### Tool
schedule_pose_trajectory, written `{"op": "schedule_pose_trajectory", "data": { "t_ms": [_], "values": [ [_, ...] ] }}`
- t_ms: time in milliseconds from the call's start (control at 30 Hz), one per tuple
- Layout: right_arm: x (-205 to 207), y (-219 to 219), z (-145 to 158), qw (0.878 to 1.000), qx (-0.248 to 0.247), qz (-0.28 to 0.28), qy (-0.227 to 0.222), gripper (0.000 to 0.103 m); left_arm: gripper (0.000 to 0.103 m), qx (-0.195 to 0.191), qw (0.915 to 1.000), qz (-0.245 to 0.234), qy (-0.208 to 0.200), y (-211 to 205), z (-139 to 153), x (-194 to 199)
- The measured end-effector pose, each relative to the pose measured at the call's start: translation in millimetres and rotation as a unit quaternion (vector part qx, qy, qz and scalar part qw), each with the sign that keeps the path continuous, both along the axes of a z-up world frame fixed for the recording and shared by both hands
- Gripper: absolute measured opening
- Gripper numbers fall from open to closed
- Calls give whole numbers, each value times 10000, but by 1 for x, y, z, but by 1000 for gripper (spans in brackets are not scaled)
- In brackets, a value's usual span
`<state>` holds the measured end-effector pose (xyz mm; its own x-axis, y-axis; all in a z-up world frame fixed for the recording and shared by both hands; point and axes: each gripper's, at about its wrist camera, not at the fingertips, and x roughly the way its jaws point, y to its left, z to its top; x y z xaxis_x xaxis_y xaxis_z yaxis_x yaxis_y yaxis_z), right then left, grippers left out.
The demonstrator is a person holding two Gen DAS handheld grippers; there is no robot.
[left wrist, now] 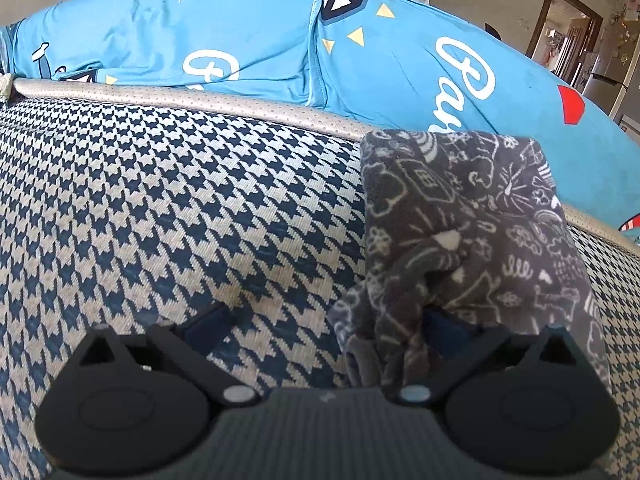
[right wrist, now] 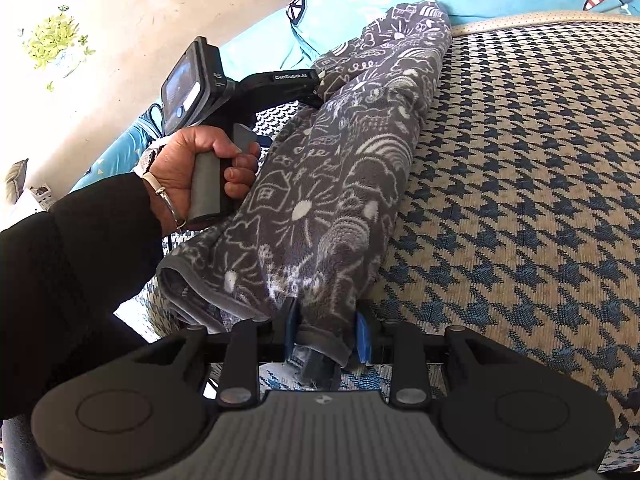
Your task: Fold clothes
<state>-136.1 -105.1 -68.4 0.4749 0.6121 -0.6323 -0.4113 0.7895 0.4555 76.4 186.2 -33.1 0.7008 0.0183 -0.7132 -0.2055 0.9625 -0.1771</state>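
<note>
Right gripper [right wrist: 327, 334] clenched on hem of grey doodle-print fleece garment [right wrist: 332, 184], blue pads pinching cloth. Left gripper [left wrist: 324, 326] spread wide, garment draped over its right finger, no pinch. Garment lies bunched lengthwise on houndstooth cushion [right wrist: 520, 200], far end near blue printed sheet [left wrist: 240, 40]. Hand [right wrist: 192, 168] grips left handle.

garment [left wrist: 460, 216] on cushion [left wrist: 160, 208] | sheet [left wrist: 248, 36] behind cushion
</note>
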Motion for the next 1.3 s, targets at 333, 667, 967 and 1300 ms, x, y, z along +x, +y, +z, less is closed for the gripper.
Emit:
{"op": "schedule_pose_trajectory", "data": {
  "t_ms": [333, 667, 967, 1300],
  "values": [
    [-3, 2, 1, 9999, -69, 4, -81, 30, 103, -118, 9999, -70, 99, -4, 31, -35],
    [4, 11, -3, 9999, -33, -126, -23, 33, 103, 265, 9983, -517, -104, -17, 51, -108],
    [7, 11, -5, 9998, 70, -203, 19, 36, 103, 114, 9990, -441, -25, -11, 45, -150],
    [10, 11, -6, 9996, 133, -251, 63, 38, 103, 80, 9993, -355, 97, -5, 38, -177]
  ]
}}
